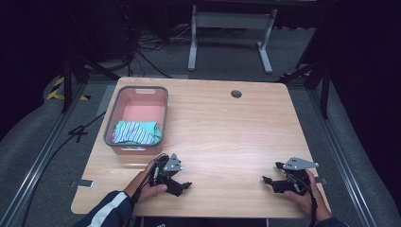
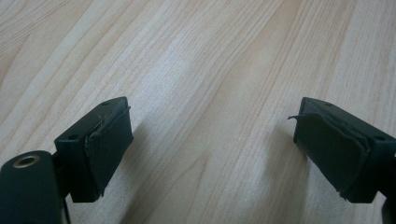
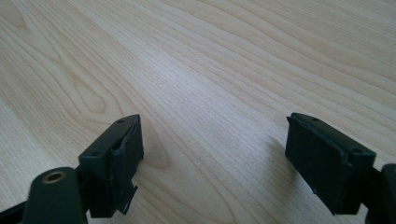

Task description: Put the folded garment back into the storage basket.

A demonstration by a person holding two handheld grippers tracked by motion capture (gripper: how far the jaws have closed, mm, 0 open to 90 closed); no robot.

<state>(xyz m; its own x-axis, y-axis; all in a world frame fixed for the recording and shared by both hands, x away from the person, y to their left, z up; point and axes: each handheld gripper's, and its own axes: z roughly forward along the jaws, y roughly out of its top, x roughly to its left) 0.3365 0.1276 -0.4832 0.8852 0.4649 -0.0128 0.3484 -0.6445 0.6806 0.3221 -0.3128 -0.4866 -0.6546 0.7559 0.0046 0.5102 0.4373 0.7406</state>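
Pale wood, pink bin, teal stripes

The surface (image 1: 222, 132) is light wood with a wavy grain and one dark round hole (image 1: 236, 93). The basket (image 1: 163, 111) is pink with a grey rim; the folded cloth (image 1: 137, 132) in it is teal, part striped white and dark. The left gripper (image 1: 182, 185) and right gripper (image 1: 272, 179) are black with grey top plates; the sleeve (image 1: 111, 210) is navy with a white stripe.

cloth (image 1: 137, 132) | folds partly behind basket (image 1: 112, 124) wall (pattern too small)
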